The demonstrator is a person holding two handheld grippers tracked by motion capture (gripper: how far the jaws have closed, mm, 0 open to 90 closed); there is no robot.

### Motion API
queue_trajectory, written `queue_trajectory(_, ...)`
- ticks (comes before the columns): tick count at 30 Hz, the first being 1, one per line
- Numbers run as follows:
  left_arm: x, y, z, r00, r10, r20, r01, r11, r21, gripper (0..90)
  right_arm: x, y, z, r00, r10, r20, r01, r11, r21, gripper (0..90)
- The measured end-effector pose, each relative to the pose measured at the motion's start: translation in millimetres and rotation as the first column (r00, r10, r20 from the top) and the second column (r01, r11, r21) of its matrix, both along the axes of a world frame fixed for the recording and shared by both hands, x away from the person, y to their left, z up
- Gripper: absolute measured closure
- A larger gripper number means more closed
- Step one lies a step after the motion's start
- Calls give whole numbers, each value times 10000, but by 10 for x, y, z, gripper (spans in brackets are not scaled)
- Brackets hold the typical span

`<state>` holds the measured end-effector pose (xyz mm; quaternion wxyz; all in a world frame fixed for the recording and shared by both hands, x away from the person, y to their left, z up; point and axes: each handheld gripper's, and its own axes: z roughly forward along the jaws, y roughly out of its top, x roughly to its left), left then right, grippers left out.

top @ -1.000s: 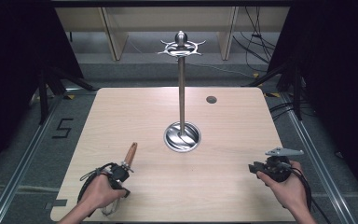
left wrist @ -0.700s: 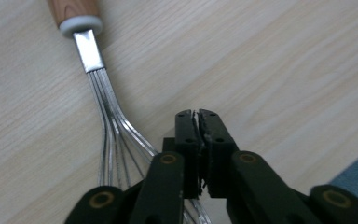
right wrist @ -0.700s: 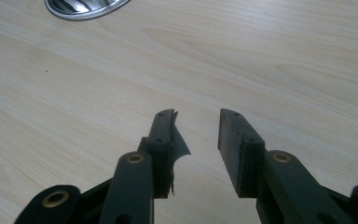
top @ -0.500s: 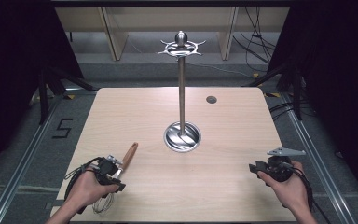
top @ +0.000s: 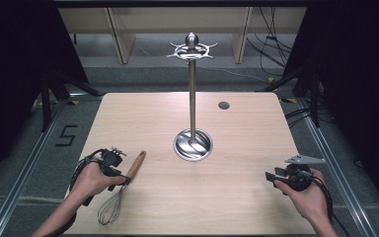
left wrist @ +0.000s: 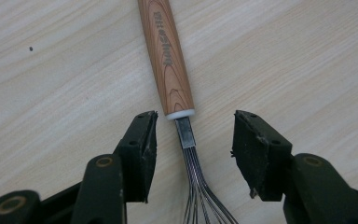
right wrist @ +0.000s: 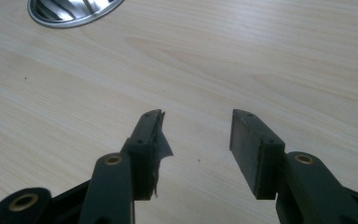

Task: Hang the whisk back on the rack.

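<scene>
The whisk [top: 121, 190] lay flat at about seven o'clock on the table [top: 237, 207], wooden handle [left wrist: 166, 56] pointing toward the steel stand [top: 192, 98] at the centre. My left gripper [left wrist: 193, 140] straddled its metal neck, jaws apart, touching nothing. My right gripper [top: 276, 176] waited at four o'clock, jaws also apart and empty. Closing on that thin neck (slick, round) risked the whisk rolling or pivoting free.

Left gripper [left wrist: 193, 140] pulled back, fingers spread; whisk [top: 121, 190] laid flat.
</scene>
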<state>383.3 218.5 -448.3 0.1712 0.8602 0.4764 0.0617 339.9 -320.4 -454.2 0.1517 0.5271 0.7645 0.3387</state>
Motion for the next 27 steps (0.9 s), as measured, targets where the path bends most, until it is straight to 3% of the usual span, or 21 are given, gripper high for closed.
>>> queue_trajectory(2,86,-15,-18,9997,-206,-128,208,9997,119,473,5,-21,-5,9999,110,46,-109,9999,-118,543)
queue_trajectory(3,152,-46,-42,9999,-103,-94,104,9999,107,472,-15,-15,6,9996,-201,-173,202,9998,42,542)
queue_trajectory(5,181,-57,-47,10000,-12,-83,14,9998,200,470,-6,-33,0,10000,-61,5,61,10000,-12,541)
queue_trajectory(7,267,-63,-52,9997,21,-245,-14,9996,290,462,-21,-37,13,9999,-134,-94,133,9999,-110,538)
queue_trajectory(13,304,-111,-63,9968,680,-410,-676,9977,104,461,-31,-27,17,9999,-122,12,122,9999,-117,535)
queue_trajectory(14,344,-89,-56,9986,374,-379,-364,9990,274,461,-25,-15,14,10000,-51,80,52,9999,-112,533)
queue_trajectory(15,344,-89,-56,9986,374,-379,-364,9990,274,461,-25,-15,14,10000,-51,80,52,9999,-112,533)
queue_trajectory(16,343,-102,-64,9964,679,-517,-671,9976,163,461,-31,-5,19,9998,-191,-52,190,9997,-130,532)
queue_trajectory(17,370,-87,-75,9979,509,-400,-498,9984,275,461,-17,-11,-16,9994,-44,336,52,9997,-249,531)
queue_trajectory(19,384,-103,-104,9945,843,-624,-833,9964,181,464,-25,12,3,9994,-215,-270,214,9998,-37,530)
queue_trajectory(22,427,-116,-139,9935,807,-804,-786,9965,286,464,-11,1,-10,10000,-67,-65,66,9999,-112,529)
queue_trajectory(27,482,-178,-169,9931,729,-923,-701,9970,332,471,-26,13,-5,9990,-268,-363,268,9996,-10,527)
